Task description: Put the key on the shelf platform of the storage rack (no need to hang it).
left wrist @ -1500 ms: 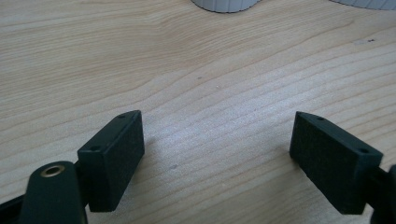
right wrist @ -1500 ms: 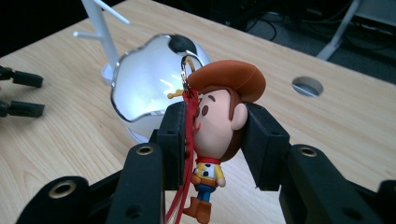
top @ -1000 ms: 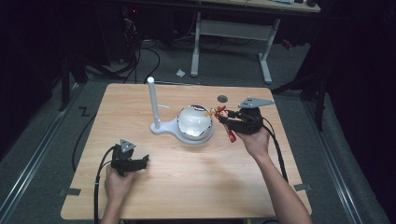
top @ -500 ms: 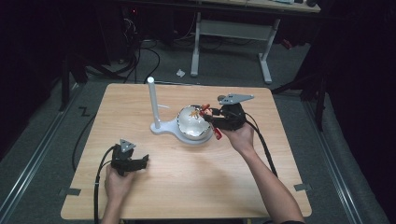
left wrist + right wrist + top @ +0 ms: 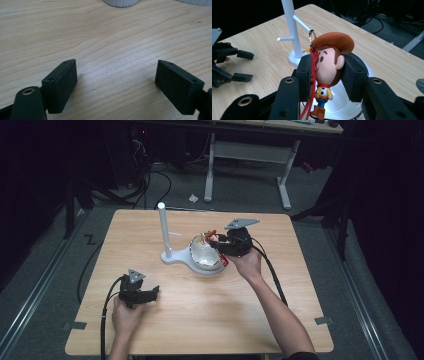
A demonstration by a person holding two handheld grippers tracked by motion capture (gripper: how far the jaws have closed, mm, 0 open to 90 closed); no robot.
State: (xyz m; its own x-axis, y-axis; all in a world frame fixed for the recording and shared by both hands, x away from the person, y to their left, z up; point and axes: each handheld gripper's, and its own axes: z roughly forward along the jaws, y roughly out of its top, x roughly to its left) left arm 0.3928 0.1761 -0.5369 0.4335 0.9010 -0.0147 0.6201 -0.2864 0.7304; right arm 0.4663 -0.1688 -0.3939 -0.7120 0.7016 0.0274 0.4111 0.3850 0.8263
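My right gripper (image 5: 219, 245) (image 5: 328, 72) is shut on the head of a small cowboy doll keychain (image 5: 329, 60) with a brown hat, a metal ring (image 5: 312, 33) and a red strap. The doll (image 5: 214, 239) hangs over a white bowl (image 5: 204, 261) (image 5: 342, 105). Just left of the bowl stands a white peg stand (image 5: 163, 227) (image 5: 292, 27) with short side pegs. My left gripper (image 5: 151, 293) (image 5: 116, 82) rests on the table near the front left, open, with bare wood between its jaws; its fingers (image 5: 244, 55) also show in the right gripper view.
The wooden table (image 5: 200, 320) has free room at the front and on the right. Cables trail from both grippers off the front edge. Beyond the table is a dark floor with cables and a white desk frame (image 5: 247, 152).
My right gripper has carried the doll leftward from the table's right part to above the bowl. The left gripper has stayed put.
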